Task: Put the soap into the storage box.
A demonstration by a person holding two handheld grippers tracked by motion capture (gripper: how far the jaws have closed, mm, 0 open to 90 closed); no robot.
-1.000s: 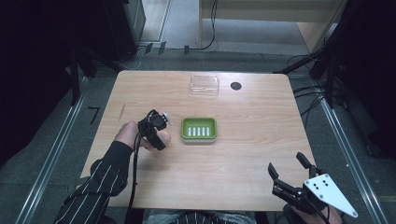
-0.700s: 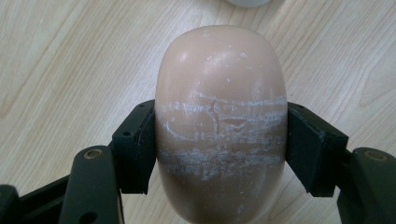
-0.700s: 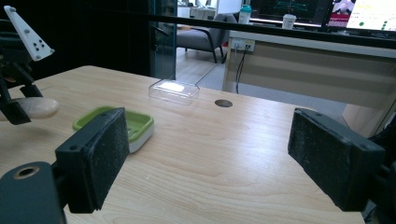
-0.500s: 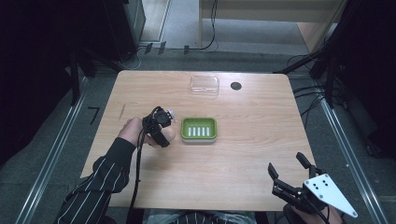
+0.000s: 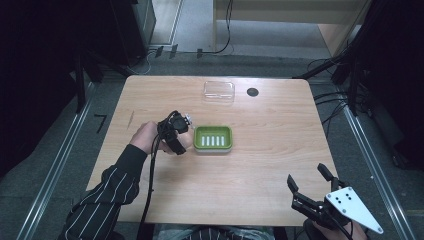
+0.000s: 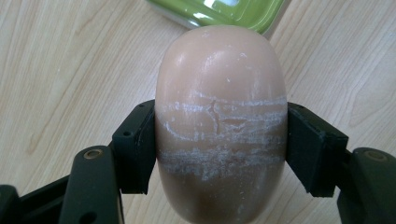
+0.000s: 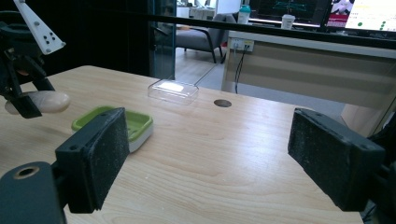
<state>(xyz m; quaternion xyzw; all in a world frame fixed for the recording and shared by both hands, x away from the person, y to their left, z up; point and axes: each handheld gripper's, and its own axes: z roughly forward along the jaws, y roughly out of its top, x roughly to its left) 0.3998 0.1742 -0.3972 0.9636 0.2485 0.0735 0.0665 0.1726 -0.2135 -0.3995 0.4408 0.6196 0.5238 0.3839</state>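
A pale beige oval soap bar (image 6: 219,121) is clamped across its middle, and my left gripper (image 6: 219,140) is shut on it. In the high view the left gripper (image 5: 175,132) hangs just left of a green soap dish (image 5: 197,138) with white ribs, near the table's middle. The dish's edge (image 6: 219,11) lies just beyond the soap's tip. My right gripper (image 5: 306,176) stands open at the front right edge of the table, nothing between its jaws. The right gripper view looks between its own wide-apart pads (image 7: 98,149) and has the soap (image 7: 46,101) to the left of the dish (image 7: 135,123).
A clear plastic box (image 5: 219,91) lies at the back of the wooden table (image 5: 260,165), with a black round hole (image 5: 252,92) to its right. A striped sleeve (image 5: 107,195) comes in from the front left. Dark floor and cables surround the table.
My left gripper has carried the soap a little to the right, closer to the green dish. The right gripper has not moved.
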